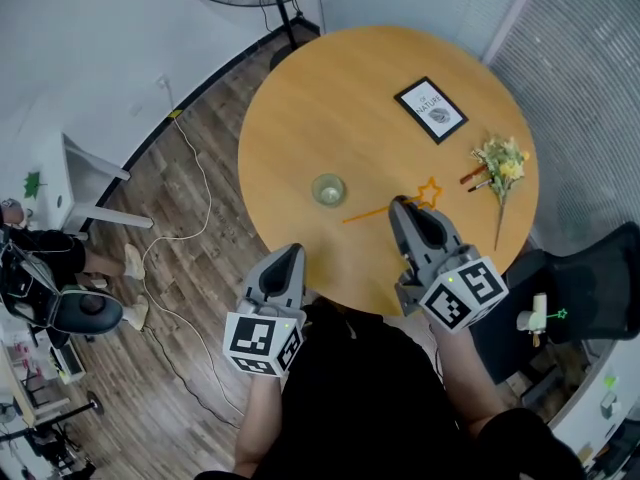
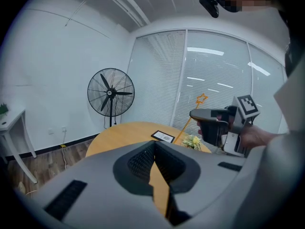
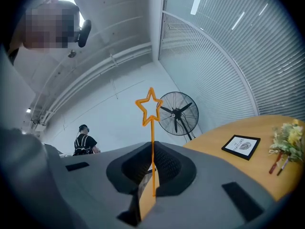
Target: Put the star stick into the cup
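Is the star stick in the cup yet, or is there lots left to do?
Not yet. Done: the star stick is up off the table. In hand: the right tongs are shut on it, and the left tongs are shut and hold nothing. Left: carry it over the cup, which has no stick in it, and drop it in.

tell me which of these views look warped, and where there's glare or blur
Head view: soft, even light, sharp throughout, only mild bending near the edges. Left gripper view: heavy fisheye with black corners, and ceiling lights mirrored as bright streaks in the glass wall. Right gripper view: the same black corners, blinds bowed into curves, star stick crisp.
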